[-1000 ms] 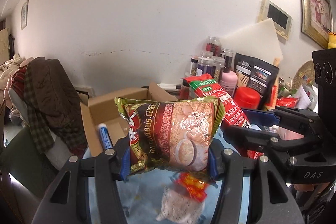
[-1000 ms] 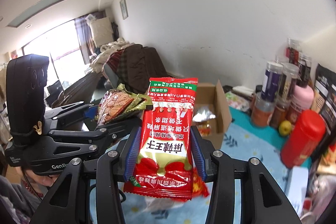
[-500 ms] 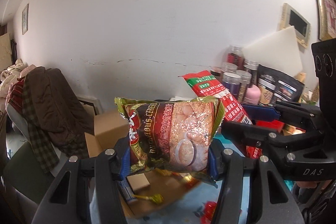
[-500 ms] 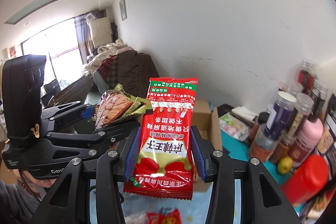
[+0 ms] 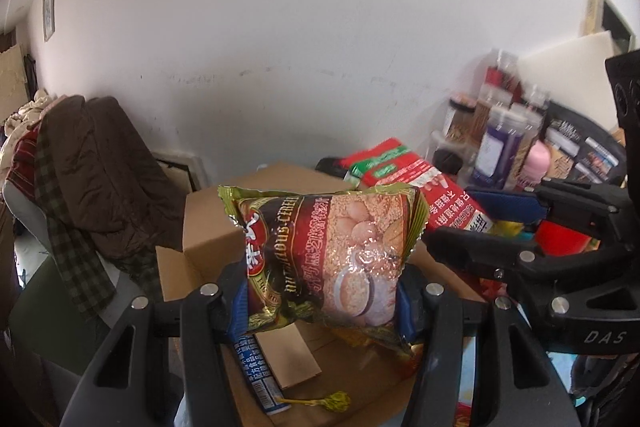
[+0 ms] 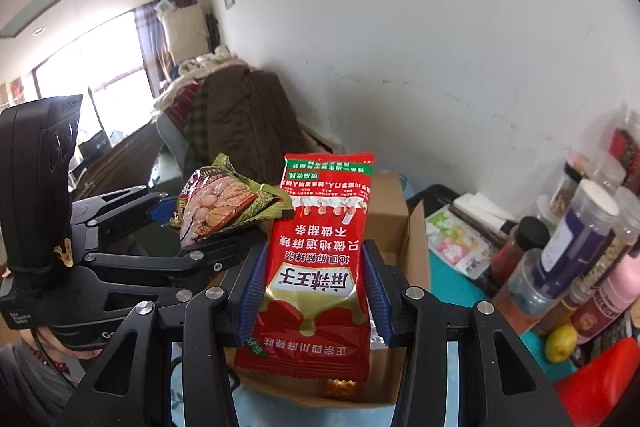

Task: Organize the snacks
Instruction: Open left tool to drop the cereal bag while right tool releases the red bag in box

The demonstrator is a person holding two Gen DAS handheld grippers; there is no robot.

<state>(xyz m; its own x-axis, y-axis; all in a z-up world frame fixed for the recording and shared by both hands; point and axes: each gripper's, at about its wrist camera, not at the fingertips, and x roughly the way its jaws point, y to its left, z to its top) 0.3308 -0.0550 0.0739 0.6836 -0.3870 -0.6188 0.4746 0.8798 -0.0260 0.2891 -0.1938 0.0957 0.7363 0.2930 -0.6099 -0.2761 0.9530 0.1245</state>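
My left gripper [image 5: 320, 303] is shut on a green-and-maroon cereal packet [image 5: 332, 251], held over the open cardboard box [image 5: 208, 239]. My right gripper [image 6: 314, 301] is shut on a red snack packet [image 6: 316, 267] with a green top strip, also above the box [image 6: 390, 211]. In the left wrist view the right gripper [image 5: 496, 223] and its red packet [image 5: 424, 183] sit just to the right. In the right wrist view the left gripper [image 6: 200, 227] and its cereal packet [image 6: 224, 203] sit just to the left. Inside the box lie a blue tube [image 5: 256, 375] and a small card piece [image 5: 288, 355].
Jars and bottles [image 6: 576, 251], a pink bottle [image 5: 536, 163] and a red canister [image 6: 600, 387] crowd the right side on a teal-and-blue cloth [image 6: 452, 279]. A lemon [image 6: 562, 343] lies among them. A chair draped with brown clothes [image 5: 92, 167] stands left of the box.
Both grippers have carried their packets leftward and a little lower, from over the blue cloth to over the cardboard box. Their grips look unchanged.
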